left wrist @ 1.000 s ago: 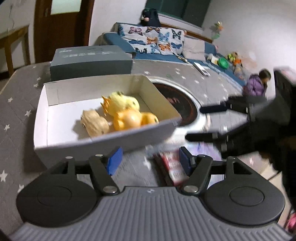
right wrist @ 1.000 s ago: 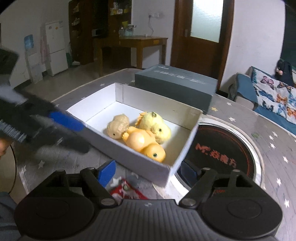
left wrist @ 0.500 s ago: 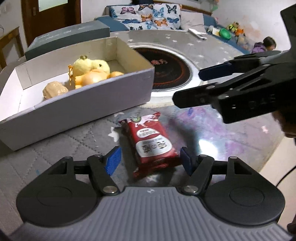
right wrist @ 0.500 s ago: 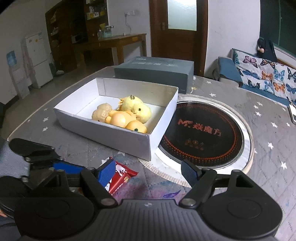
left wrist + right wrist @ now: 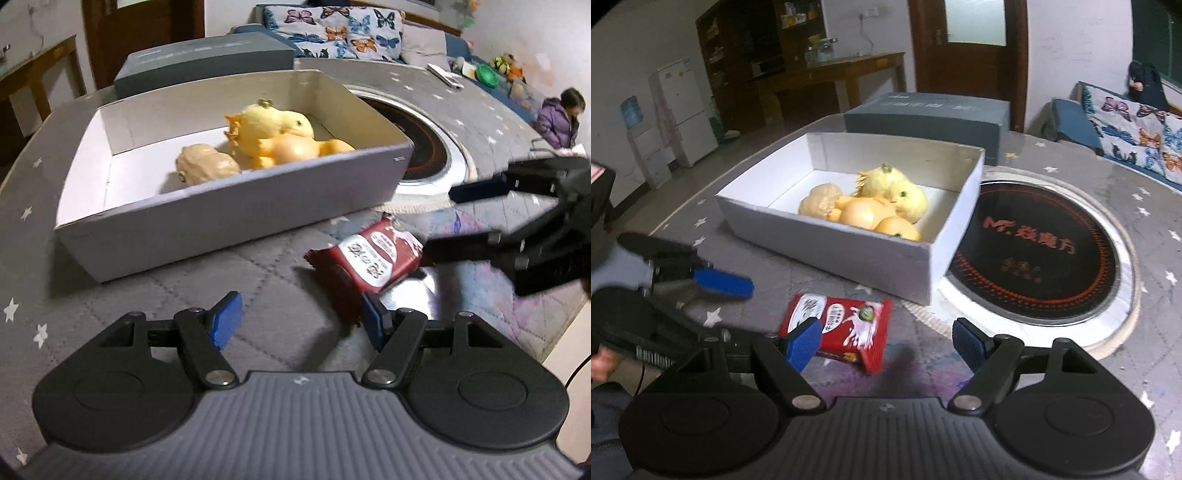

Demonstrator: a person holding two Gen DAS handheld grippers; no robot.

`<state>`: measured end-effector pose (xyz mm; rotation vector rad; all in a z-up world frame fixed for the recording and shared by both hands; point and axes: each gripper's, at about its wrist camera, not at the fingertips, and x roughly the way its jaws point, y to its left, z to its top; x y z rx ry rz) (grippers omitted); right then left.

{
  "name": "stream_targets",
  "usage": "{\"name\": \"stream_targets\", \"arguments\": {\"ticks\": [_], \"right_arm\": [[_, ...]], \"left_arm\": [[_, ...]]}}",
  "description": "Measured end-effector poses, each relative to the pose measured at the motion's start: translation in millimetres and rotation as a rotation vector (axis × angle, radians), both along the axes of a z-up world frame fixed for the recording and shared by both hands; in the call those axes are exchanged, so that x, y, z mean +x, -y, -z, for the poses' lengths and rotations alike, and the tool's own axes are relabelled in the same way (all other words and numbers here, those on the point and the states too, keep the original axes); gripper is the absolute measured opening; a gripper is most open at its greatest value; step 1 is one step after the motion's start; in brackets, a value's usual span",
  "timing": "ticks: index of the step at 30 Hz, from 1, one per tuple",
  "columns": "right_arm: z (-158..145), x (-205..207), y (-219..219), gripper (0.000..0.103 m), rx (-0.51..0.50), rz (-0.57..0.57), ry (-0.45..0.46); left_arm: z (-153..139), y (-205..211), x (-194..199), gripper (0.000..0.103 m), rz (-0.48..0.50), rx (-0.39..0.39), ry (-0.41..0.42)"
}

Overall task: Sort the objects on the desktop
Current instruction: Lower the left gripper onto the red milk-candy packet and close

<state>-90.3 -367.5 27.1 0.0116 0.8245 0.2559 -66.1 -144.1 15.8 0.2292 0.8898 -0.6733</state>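
Nudging the red snack packet (image 5: 839,325) sideways is the main risk: it lies flat on the tabletop (image 5: 110,295) just in front of the white box (image 5: 229,221), and both grippers crowd it. The left gripper (image 5: 299,317) and right gripper (image 5: 886,341) each have jaws standing wide, holding nothing. Counted: one packet, one white box, three plush toys (image 5: 871,206) inside it.

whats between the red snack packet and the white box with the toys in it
Only bare grey starred tablecloth. The red snack packet lies flat just in front of the white box, apart from it. The right wrist view shows it best.
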Motion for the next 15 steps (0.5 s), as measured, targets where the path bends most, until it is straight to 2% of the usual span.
{"name": "stream_targets", "arguments": {"ticks": [9,15], "right_arm": [[15,-3,-15,0.080,0.010,-0.061,-0.038],[27,-6,-22,0.079,-0.023,-0.064,-0.051]], "left_arm": [[-2,4,9,0.069,0.063,-0.101,-0.106],[6,13,15,0.069,0.070,-0.101,-0.137]]}}
